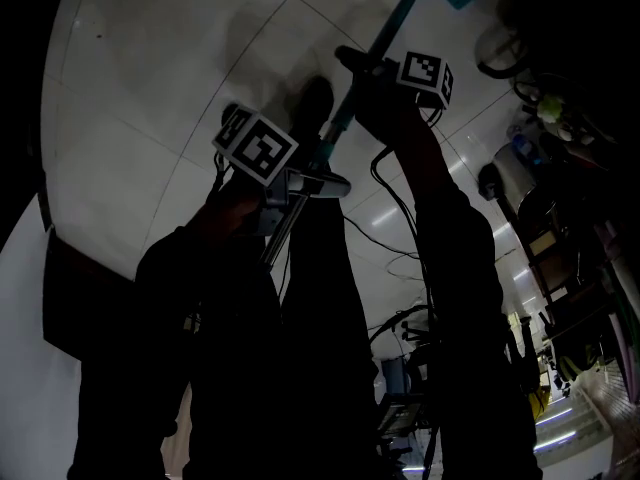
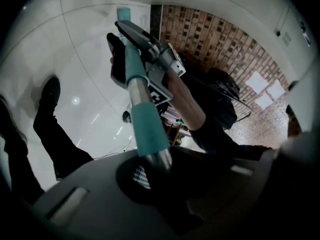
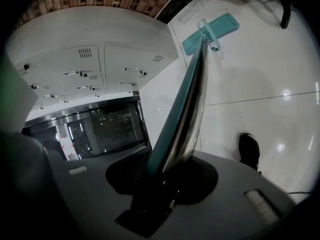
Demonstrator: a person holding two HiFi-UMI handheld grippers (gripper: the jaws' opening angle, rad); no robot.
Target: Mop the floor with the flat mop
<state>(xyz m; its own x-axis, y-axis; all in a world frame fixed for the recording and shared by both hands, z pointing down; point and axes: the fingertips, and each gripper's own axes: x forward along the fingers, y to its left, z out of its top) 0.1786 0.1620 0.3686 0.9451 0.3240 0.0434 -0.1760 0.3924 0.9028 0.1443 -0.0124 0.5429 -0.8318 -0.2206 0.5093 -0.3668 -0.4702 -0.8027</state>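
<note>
Out on the pale tiled floor [image 1: 130,78], the flat mop [image 3: 192,79] has its teal mop head [image 3: 210,26] lying on the tiles, close to the foot of a bank of white lockers [image 3: 105,59]. In the head view the same head shows at the top edge, far from the person. The handle [image 3: 186,104] runs back from it at a slant, shiny metal with teal sleeves along it.

Both tools grip this handle. The right tool [image 3: 167,181] is clamped round the pole, which rises from between its jaws straight toward the mop head. The left tool [image 2: 152,166] is closed on the bare metal just below a teal sleeve, nearer the person's body. From the left gripper view the right tool shows higher up the same pole, with a bare forearm [image 2: 187,101] behind it. In the head view the two marker cubes sit one above the other along the handle, well apart.

A dark shoe [image 3: 248,151] stands on the floor beside the pole, and dark trouser legs [image 2: 60,139] show in the left gripper view. Black cables [image 1: 400,238] trail over the tiles to the right, near cluttered racks [image 1: 560,248]. A brick wall [image 2: 225,49] stands behind the person, and dark glass doors [image 3: 100,129] lie beyond the lockers.
</note>
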